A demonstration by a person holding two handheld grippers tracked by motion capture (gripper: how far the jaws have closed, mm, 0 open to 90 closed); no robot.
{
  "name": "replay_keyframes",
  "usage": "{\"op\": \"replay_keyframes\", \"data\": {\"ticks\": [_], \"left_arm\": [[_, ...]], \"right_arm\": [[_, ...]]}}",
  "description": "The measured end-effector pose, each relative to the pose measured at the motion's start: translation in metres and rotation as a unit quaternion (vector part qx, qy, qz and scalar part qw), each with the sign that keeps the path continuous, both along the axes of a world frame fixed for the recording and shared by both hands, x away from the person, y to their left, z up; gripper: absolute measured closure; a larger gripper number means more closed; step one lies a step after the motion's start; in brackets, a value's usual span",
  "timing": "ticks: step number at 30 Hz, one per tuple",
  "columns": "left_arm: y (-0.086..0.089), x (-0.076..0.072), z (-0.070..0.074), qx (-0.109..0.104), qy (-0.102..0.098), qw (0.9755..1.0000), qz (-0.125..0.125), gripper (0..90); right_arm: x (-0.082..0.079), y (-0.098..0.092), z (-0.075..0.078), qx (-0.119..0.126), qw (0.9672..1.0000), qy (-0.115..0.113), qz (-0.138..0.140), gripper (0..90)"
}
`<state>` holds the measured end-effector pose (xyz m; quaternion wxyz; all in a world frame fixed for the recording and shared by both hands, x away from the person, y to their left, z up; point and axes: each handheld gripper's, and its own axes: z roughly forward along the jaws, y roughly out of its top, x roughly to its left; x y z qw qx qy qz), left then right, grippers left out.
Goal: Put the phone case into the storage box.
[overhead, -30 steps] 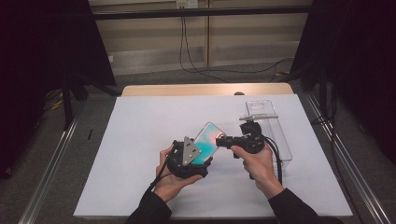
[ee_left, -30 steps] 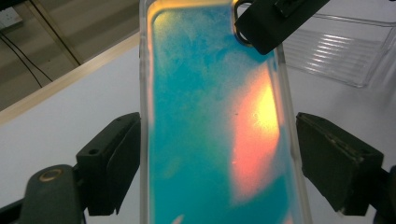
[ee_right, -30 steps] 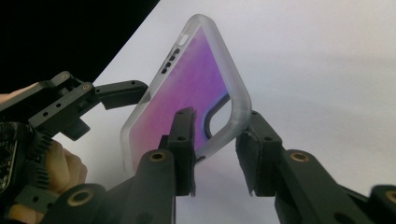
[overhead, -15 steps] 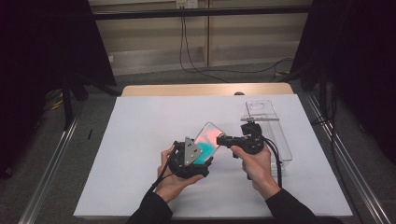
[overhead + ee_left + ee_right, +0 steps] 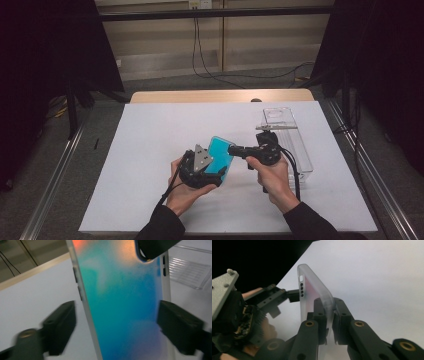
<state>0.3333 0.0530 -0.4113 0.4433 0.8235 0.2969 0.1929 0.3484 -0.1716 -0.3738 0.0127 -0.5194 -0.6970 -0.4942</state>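
Observation:
A translucent phone case (image 5: 220, 152) with a teal to orange sheen is held up over the white sheet between both hands. My right gripper (image 5: 231, 149) comes from the right. Its jaws have just been closing and now pinch the case's upper wall (image 5: 317, 292) between its pads (image 5: 329, 307). My left gripper (image 5: 219, 167) straddles the lower part of the case (image 5: 120, 302). Its jaws (image 5: 116, 325) have just been opening: the left fingertip (image 5: 62, 327) stands clear of the case's edge, the other sits at the opposite edge.
A clear plastic box (image 5: 290, 140) lies on the right side of the white sheet (image 5: 150, 150), close behind my right hand; its ribbed lid (image 5: 190, 272) appears past the case. The wooden table edge (image 5: 220, 96) runs along the back. Metal rails flank the table.

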Motion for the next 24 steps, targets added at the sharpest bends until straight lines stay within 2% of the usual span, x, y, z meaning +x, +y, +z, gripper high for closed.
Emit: {"op": "replay_keyframes", "data": {"ticks": [1,3,6,8,12,15,17,18,20,24], "left_arm": [[0.001,0.001,0.000,-0.008,0.001,1.0000,-0.002,9.9],[0.003,0.002,0.001,-0.023,0.009,0.9997,-0.007,8.5],[0.004,0.000,0.004,-0.032,0.000,0.9994,-0.013,5.1],[0.006,-0.001,0.005,-0.041,0.001,0.9990,-0.017,4.7],[0.012,0.002,0.008,-0.085,0.023,0.9958,-0.026,4.9],[0.016,0.003,0.009,-0.067,0.009,0.9975,-0.022,2.6],[0.018,0.004,0.009,-0.051,0.006,0.9986,-0.006,3.3],[0.019,0.004,0.010,-0.048,0.007,0.9988,0.003,3.5],[0.023,0.002,0.010,-0.058,0.010,0.9983,-0.005,5.6],[0.027,-0.004,0.012,-0.051,-0.028,0.9983,-0.003,3.7]], "right_arm": [[0.000,0.000,0.001,-0.009,0.9999,-0.007,-0.003,82.2],[0.001,-0.001,0.001,-0.003,1.0000,-0.007,-0.004,82.3],[0.001,-0.003,0.002,-0.010,0.9997,-0.020,-0.004,82.3],[0.001,-0.005,0.004,-0.010,0.9996,-0.025,-0.007,82.2],[0.002,-0.012,0.005,-0.011,0.9990,-0.042,-0.014,82.2],[0.001,-0.015,0.006,-0.017,0.9978,-0.062,-0.017,82.2],[0.002,-0.016,0.007,-0.026,0.9969,-0.073,-0.017,82.2],[0.002,-0.017,0.006,-0.025,0.9964,-0.079,-0.017,82.2],[0.003,-0.018,0.006,-0.026,0.9958,-0.086,-0.016,82.2],[0.002,-0.019,0.007,-0.037,0.9939,-0.103,-0.014,82.2]]}}
